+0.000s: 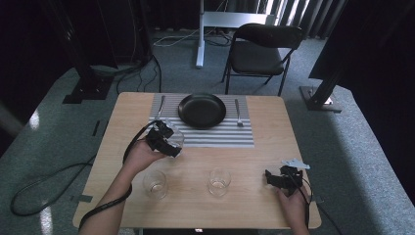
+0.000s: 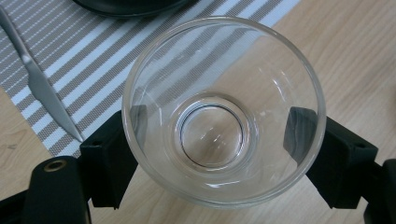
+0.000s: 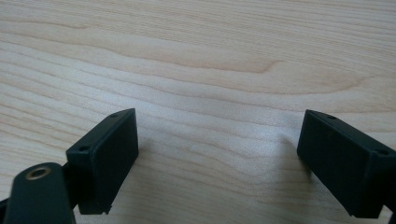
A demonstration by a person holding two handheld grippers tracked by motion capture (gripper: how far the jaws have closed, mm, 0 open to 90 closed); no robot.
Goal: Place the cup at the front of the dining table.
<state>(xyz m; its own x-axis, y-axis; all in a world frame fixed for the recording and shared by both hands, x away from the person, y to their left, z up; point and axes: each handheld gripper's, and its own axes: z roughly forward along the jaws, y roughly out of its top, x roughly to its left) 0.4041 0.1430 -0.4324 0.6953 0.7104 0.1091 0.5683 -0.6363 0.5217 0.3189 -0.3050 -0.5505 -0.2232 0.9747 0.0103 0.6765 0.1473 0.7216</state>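
The left gripper (image 1: 169, 142) has its jaws closed on a clear glass (image 2: 223, 109), one pad pressed against each side of the wall, so the glass sits squarely between them with its mouth facing the gripper's camera. In the high view the gripper holds it just at the near left corner of the striped placemat (image 1: 230, 138); whether it is lifted clear of the tabletop (image 1: 254, 205) I cannot tell.

Beyond the gripper lies a knife (image 2: 42, 86) on the placemat, and past that the rim of a black plate (image 1: 201, 110). Two more glasses stand behind the gripper on the bare wood, one (image 1: 155, 184) close to the forearm and another (image 1: 219, 181) further towards the other hand.

The right gripper (image 1: 278, 178) rests on the tabletop well apart from all this, jaws spread wide with nothing between them (bare wood grain is all that lies ahead of it).

The step in hand looks like carrying the glass into the place setting. The next move, as I judge it, calls for steering it to a free spot beside the plate, clear of the knife and of the fork (image 1: 238, 113) on the far side, lowering it level until the base sits flat, and only then easing the jaws apart; a tilted landing could tip it.
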